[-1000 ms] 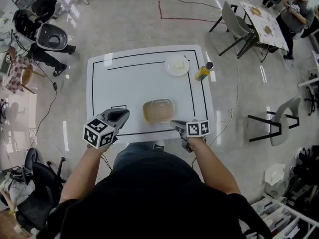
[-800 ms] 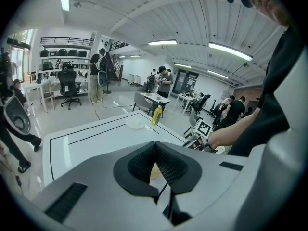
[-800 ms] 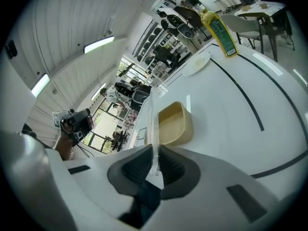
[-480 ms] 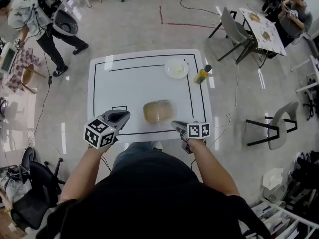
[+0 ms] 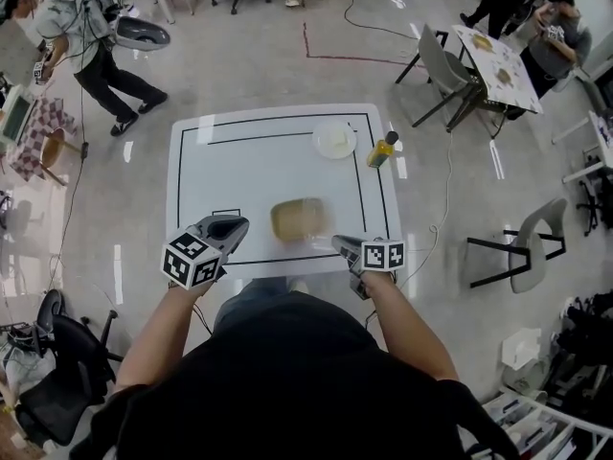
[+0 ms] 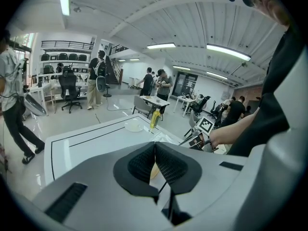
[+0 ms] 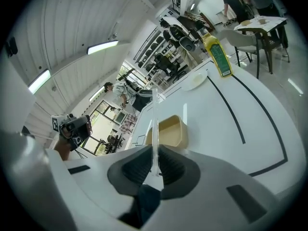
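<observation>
Right jaws grip clear lid, left together

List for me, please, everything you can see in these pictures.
table: one, white with black lines, in front of the person.
tub: one, beige, near middle of the table.
clear lid: one, transparent, gripped edge-on on the near side of the tub.
plate: one, white, far right of the table.
bottle: one, yellow with dark cap, right of the plate.
chairs: at least two, grey, right of the table.
bystanders: several, at the room's edges.
left tongs: one, grey, shut, empty.
right tongs: one, grey, shut on the clear lid.
forearms: two, behind the tongs.
</observation>
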Action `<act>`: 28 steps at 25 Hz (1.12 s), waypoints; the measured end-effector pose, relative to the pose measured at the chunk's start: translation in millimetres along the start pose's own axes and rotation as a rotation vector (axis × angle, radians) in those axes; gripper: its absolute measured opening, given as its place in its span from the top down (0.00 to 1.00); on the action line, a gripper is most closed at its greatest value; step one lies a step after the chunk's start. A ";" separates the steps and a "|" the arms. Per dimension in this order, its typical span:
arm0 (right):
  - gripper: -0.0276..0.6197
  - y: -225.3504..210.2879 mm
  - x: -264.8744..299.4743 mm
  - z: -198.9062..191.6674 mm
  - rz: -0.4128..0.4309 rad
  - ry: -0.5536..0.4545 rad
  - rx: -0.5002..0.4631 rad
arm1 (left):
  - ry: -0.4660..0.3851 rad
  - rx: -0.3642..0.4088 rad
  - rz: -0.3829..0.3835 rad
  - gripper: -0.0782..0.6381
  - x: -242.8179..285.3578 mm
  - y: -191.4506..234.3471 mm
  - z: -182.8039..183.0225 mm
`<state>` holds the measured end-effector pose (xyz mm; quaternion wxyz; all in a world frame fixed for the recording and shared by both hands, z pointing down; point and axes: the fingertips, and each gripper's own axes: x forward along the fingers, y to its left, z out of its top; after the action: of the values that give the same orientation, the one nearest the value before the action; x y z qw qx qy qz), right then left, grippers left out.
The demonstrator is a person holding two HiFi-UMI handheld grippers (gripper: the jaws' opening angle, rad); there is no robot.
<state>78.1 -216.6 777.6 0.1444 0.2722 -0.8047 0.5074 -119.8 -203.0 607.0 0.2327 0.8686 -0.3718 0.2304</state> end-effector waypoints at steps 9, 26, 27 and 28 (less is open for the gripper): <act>0.88 0.4 -27.0 22.5 -0.030 -0.059 0.004 | -0.021 0.013 -0.004 0.86 -2.4 -3.1 15.2; 0.88 43.1 -74.3 71.9 -0.028 -0.205 -0.057 | -0.064 0.040 -0.001 0.86 -17.6 -11.5 36.1; 0.88 40.9 -76.1 72.4 -0.032 -0.207 -0.063 | -0.066 0.040 0.001 0.86 -18.4 -11.5 36.6; 0.88 41.0 -78.2 74.1 -0.032 -0.211 -0.067 | -0.069 0.038 0.004 0.86 -19.2 -11.3 37.1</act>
<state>120.8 -246.3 674.7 0.0759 0.3319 -0.8277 0.4462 -114.7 -207.0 564.2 0.2026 0.8796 -0.3768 0.2080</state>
